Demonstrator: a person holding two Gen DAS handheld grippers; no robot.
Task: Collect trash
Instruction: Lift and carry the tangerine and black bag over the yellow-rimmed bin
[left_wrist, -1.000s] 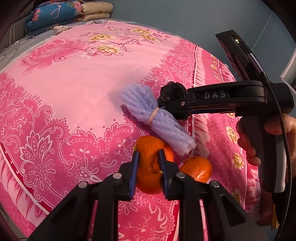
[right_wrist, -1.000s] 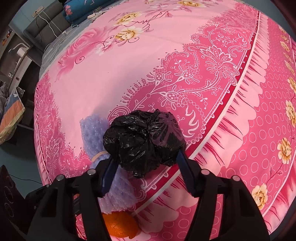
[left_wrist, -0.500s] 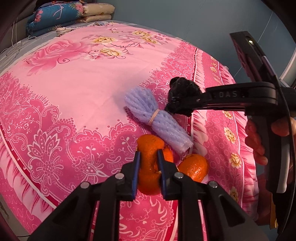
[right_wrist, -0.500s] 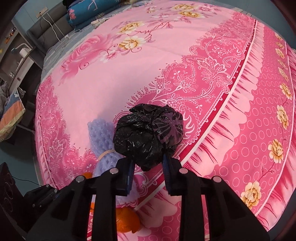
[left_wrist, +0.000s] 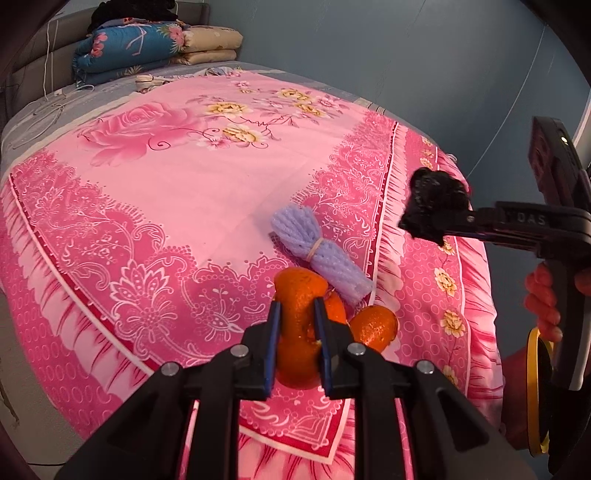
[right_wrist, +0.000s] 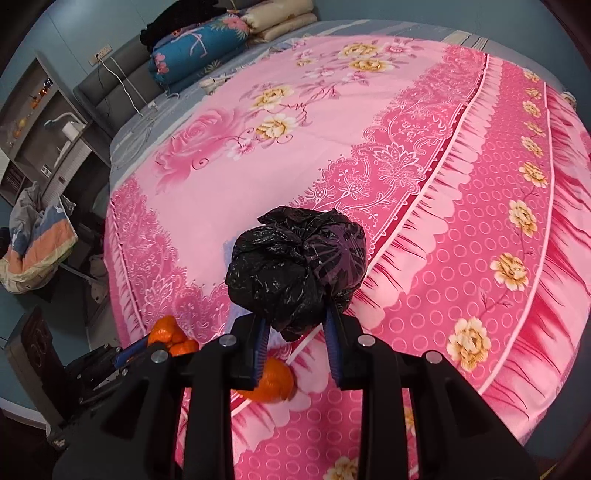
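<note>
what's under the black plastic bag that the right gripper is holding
Nothing supports the black plastic bag; it hangs above the pink bedspread. Below it show orange peel and purple foam netting, mostly covered from this side.

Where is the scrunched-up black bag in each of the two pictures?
Left wrist view: the black bag is at the right, pinched in the right gripper, above the pink bedspread.
Right wrist view: the black bag is in the middle, squeezed between the gripper's two fingers.
Shared landmark: the loose orange peel lying on the bedspread; it shows just below the bag in the right wrist view.
</note>
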